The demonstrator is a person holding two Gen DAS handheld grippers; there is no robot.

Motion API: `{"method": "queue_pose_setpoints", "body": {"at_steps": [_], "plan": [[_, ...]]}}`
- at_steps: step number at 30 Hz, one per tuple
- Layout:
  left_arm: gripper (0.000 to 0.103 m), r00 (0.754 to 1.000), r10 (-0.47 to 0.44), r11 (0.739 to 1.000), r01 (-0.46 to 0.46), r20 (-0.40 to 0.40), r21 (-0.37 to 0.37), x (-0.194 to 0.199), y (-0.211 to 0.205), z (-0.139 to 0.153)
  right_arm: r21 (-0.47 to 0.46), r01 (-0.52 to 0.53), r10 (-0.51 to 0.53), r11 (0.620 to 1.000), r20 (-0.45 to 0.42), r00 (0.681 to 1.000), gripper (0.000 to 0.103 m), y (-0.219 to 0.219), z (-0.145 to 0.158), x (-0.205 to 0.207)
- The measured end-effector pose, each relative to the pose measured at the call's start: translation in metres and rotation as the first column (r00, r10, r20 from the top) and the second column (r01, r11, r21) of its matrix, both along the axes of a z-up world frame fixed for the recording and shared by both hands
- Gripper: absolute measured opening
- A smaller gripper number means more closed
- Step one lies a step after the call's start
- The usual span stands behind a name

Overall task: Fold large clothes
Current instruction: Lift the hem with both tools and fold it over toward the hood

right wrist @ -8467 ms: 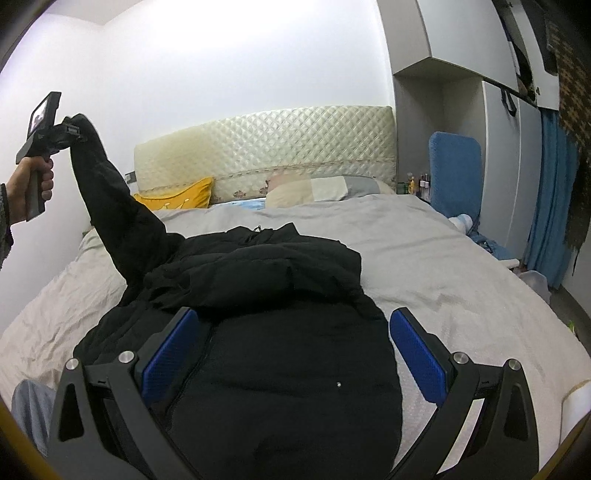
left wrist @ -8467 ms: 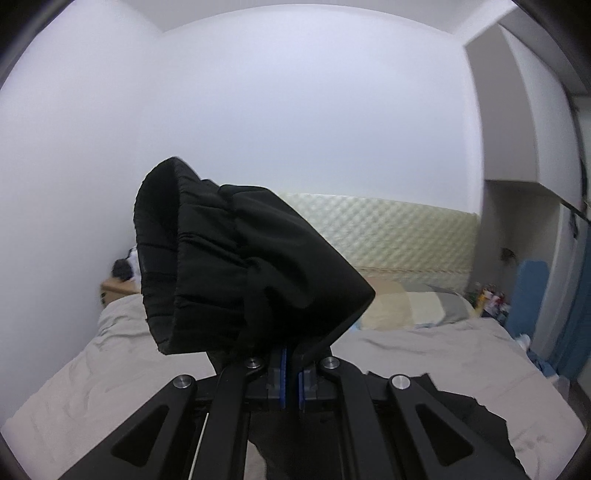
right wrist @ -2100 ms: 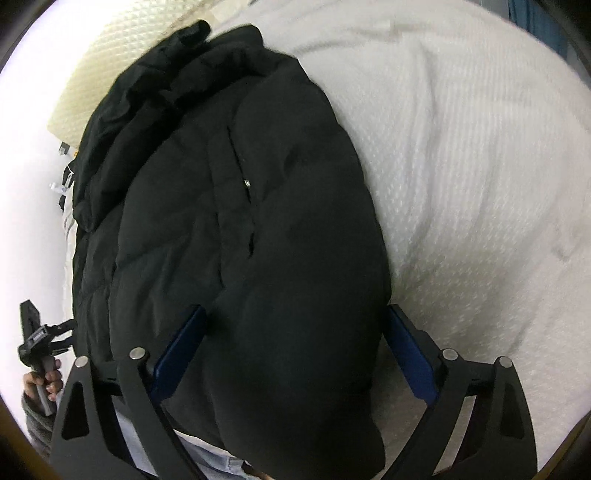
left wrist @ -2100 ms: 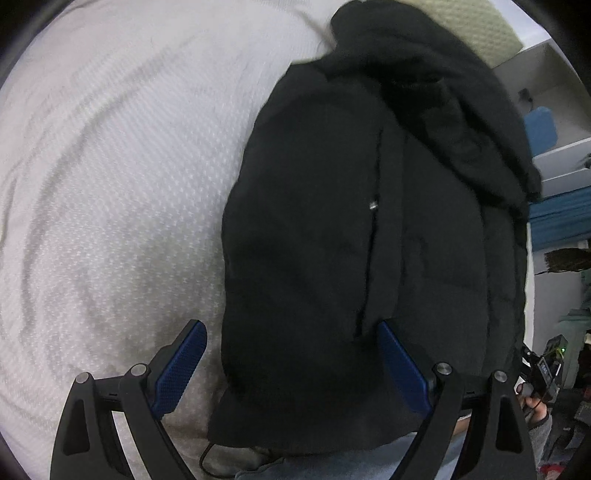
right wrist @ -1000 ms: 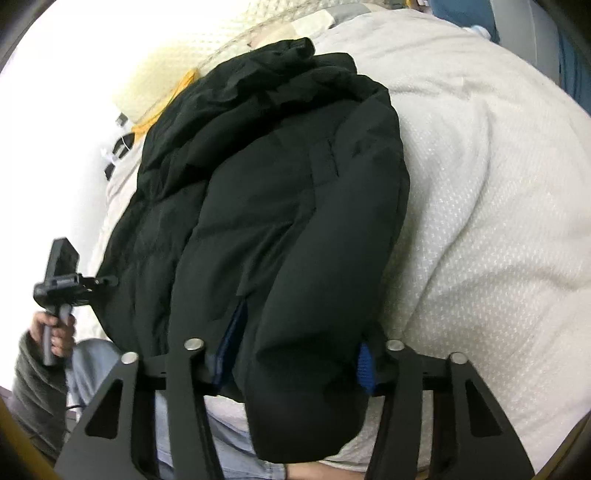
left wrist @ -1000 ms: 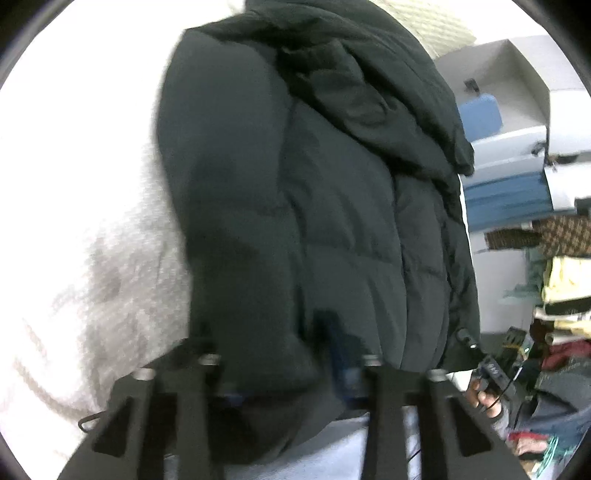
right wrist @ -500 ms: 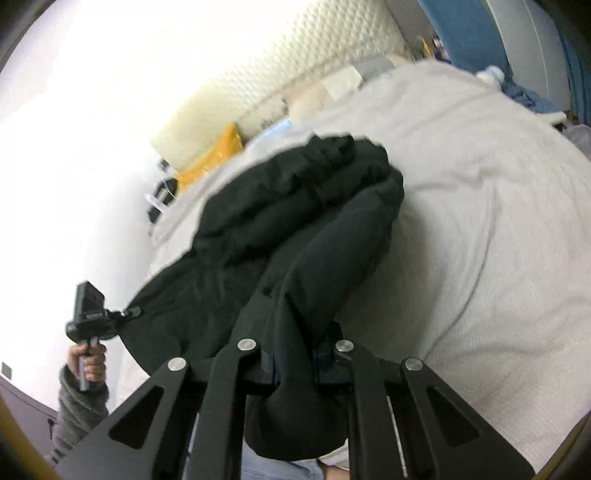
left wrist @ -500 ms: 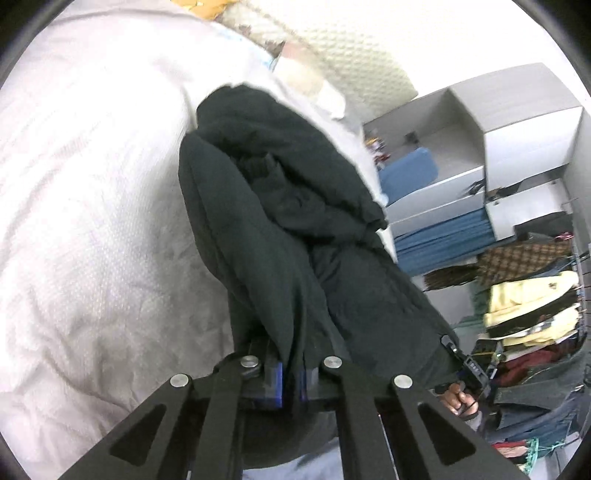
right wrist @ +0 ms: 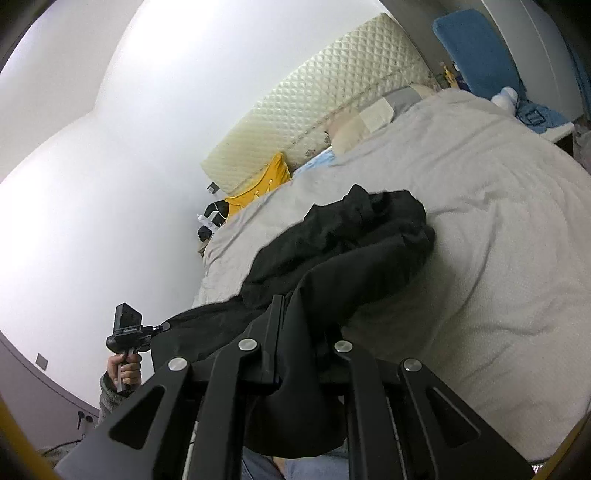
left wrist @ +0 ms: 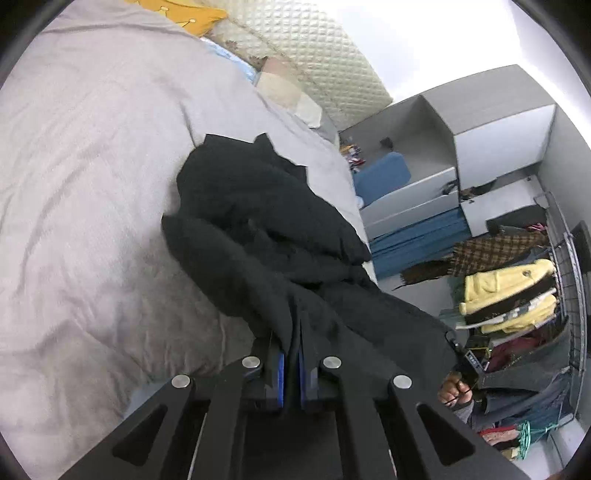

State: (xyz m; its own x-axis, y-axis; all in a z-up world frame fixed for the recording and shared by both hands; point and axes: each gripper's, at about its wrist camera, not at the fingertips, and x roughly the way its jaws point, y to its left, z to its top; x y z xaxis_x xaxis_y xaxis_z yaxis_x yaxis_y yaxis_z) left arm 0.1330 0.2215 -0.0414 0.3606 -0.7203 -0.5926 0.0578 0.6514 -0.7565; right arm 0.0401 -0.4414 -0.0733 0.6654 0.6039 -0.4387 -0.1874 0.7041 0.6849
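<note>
Your left gripper (left wrist: 290, 363) is clamped tight on the near hem of the black jacket (left wrist: 258, 221), blue pads (left wrist: 280, 373) nearly touching w/ fabric pinched between. Jacket's far end lies on the grey bed (left wrist: 92, 166); near edge is held up off it. Your right gripper (right wrist: 299, 332) is closed on the same hem's other corner, cloth bunched over the jaws.

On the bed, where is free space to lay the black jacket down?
The grey bedspread is bare between the black jacket and the yellow pillow, and on the jacket's other side. By the headboard, pillows crowd it.
</note>
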Motion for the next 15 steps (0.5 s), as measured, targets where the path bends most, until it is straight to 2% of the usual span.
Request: {"method": "queue_pose_setpoints", "body": {"at_steps": [4, 8, 15], "plan": [[0.005, 0.998, 0.028, 1.000, -0.027, -0.049, 0.014, 0.050, -0.006, -0.009, 0.005, 0.019, -0.019, 1.000, -0.048, 0.999, 0.011, -0.007, -0.002, 0.056], [0.005, 0.995, 0.043, 0.999, -0.041, -0.085, 0.029, 0.101, -0.013, -0.008, 0.052, 0.069, -0.064, 0.996, -0.104, 0.993, 0.011, -0.024, -0.007, 0.120], [0.008, 0.993, 0.047, 0.996, -0.038, -0.111, 0.082, 0.201, -0.029, -0.010, 0.059, 0.111, -0.099, 0.992, -0.179, 0.979, 0.011, -0.043, -0.016, 0.227]]}}
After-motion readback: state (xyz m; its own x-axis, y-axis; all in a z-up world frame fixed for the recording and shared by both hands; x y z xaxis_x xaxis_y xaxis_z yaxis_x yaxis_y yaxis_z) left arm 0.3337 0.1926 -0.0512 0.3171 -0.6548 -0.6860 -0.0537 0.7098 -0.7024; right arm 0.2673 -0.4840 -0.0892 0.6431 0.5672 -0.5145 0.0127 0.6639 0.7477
